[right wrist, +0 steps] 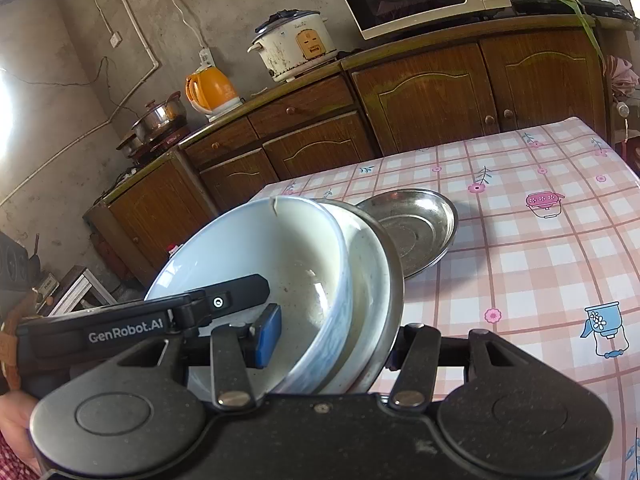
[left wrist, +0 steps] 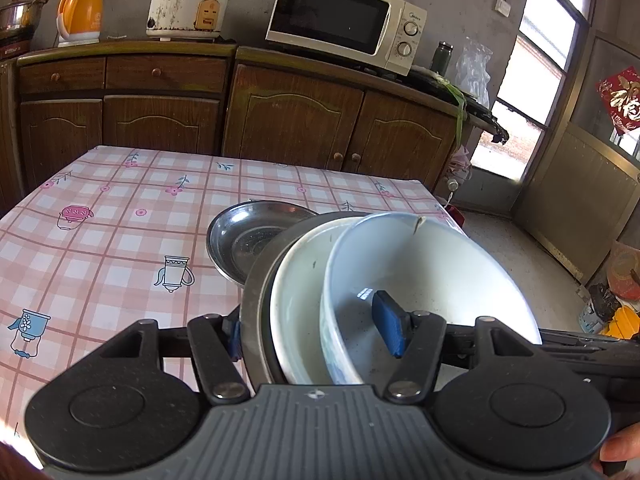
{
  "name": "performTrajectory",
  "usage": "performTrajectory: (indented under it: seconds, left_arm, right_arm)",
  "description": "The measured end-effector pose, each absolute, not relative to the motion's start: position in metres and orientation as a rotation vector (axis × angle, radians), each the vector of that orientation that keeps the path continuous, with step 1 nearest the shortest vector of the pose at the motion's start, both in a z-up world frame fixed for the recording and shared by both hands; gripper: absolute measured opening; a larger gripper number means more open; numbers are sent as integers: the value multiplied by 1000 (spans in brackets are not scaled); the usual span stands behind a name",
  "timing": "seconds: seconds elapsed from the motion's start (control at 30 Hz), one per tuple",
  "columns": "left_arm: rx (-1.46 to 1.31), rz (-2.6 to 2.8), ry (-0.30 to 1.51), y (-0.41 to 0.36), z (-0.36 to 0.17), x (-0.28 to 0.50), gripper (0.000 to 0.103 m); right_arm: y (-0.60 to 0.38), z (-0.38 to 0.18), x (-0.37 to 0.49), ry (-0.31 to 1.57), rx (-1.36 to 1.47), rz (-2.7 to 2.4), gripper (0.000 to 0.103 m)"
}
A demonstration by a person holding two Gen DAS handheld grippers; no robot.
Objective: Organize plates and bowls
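Both tools clamp one nested stack: left tool (left wrist: 316, 334), right tool (right wrist: 332, 340) grip the bowls (left wrist: 420, 280), tilted above the surface (left wrist: 100, 240). Metal plate (left wrist: 248, 236) lies just ahead; lower level, evenly.

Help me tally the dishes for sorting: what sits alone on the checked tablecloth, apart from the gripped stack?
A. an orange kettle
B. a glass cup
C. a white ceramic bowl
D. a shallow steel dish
D: the shallow steel dish rests on the tablecloth behind the stack of bowls both grippers clamp.
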State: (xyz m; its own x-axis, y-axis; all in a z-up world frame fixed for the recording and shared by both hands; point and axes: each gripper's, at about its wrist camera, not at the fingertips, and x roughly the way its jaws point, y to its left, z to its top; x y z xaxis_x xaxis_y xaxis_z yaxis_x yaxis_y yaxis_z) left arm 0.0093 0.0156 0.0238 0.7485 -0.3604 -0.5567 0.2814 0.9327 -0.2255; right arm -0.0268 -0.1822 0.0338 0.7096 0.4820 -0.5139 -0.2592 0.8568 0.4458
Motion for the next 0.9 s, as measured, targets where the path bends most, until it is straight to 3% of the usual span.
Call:
performTrajectory:
  seconds: [0.9]
  left_arm:
    - [-134, -350, 592, 18, 36, 24, 62]
  right_arm:
    - [-178, 48, -13, 627, 339, 429, 62]
